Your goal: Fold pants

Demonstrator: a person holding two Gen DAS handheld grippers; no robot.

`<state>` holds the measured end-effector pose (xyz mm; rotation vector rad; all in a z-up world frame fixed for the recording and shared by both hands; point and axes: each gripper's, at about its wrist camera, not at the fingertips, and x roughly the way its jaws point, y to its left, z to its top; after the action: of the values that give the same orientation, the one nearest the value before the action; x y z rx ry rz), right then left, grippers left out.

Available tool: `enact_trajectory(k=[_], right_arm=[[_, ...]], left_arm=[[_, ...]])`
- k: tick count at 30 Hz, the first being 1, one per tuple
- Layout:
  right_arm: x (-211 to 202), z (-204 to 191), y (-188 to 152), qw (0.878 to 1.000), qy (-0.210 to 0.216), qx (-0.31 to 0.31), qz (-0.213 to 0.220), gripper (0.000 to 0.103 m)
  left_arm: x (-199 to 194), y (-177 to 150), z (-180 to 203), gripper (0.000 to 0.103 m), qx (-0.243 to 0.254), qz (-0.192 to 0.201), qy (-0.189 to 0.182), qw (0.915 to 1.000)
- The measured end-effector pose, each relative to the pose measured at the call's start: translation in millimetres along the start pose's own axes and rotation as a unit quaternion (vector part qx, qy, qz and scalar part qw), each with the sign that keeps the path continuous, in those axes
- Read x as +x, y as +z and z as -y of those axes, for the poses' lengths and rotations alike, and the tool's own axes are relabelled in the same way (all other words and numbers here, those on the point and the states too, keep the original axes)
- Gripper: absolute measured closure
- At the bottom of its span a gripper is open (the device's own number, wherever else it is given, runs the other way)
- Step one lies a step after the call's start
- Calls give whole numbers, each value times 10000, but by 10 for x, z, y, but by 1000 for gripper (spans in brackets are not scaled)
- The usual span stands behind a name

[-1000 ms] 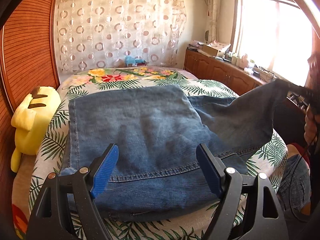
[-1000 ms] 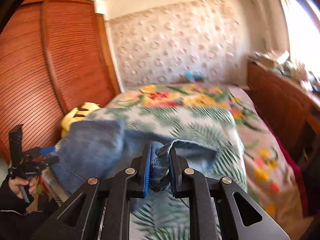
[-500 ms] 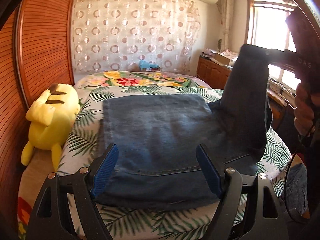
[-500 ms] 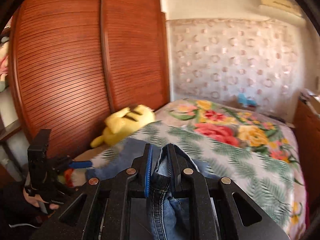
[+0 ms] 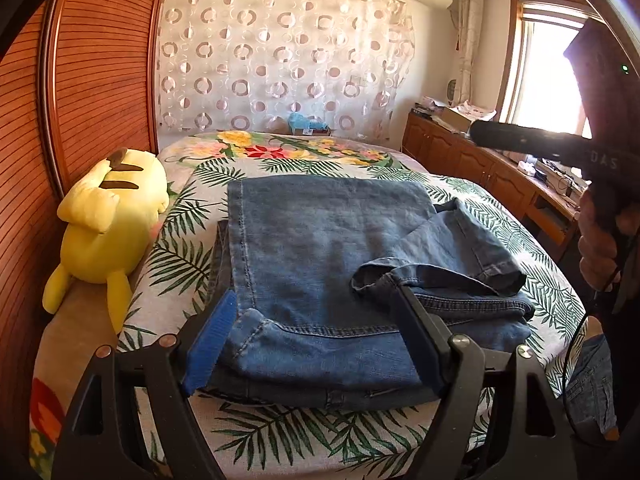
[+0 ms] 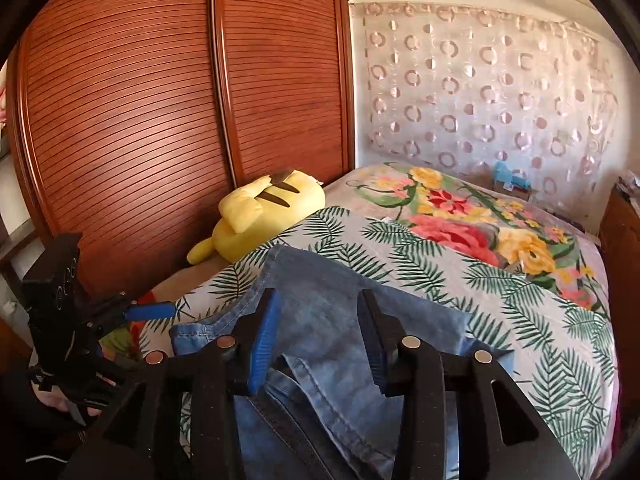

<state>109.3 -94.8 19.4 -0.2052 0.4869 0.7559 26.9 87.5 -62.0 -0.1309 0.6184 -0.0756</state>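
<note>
Blue jeans (image 5: 328, 240) lie folded on the leaf-print bed (image 5: 280, 440). One pant leg (image 5: 472, 248) rests slanted across the pile's right side, its hem crumpled. My left gripper (image 5: 312, 300) is open and low over the near edge, its blue pad (image 5: 210, 344) beside the left fold and the other finger on the denim. In the right wrist view, my right gripper (image 6: 319, 300) hovers over the jeans (image 6: 328, 380). Its jaws are opening and no cloth is between them. A hand holds it at the right of the left wrist view (image 5: 484, 136).
A yellow plush toy (image 5: 108, 224) lies along the bed's left edge against wooden slatted wardrobe doors (image 6: 140, 120). Wooden cabinets (image 5: 472, 160) with clutter run under the window on the right. A small blue object (image 5: 306, 123) sits at the head of the bed.
The right gripper carried the pant leg from the right across onto the folded pile, then let go; the leg now lies flat. The left gripper moved in to the near edge of the jeans.
</note>
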Motion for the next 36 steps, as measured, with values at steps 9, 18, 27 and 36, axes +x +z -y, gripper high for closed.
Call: enact_trajectory(k=[9, 18, 27, 36], right_arm=[[-218, 67, -417, 9980, -568, 131, -259, 60], [-252, 152, -650, 9936, -798, 523, -598, 57], [-234, 138, -725, 9895, -723, 891, -877, 56], [-181, 200, -856, 9841, -463, 1366, -1036, 56]], left_arm=[[285, 61, 128, 22, 114, -214, -443, 9987], [610, 138, 352, 27, 402, -607, -612, 9955], [816, 96, 432, 34, 480, -876, -525, 9936], [913, 29, 437, 53, 472, -877, -629, 9930]])
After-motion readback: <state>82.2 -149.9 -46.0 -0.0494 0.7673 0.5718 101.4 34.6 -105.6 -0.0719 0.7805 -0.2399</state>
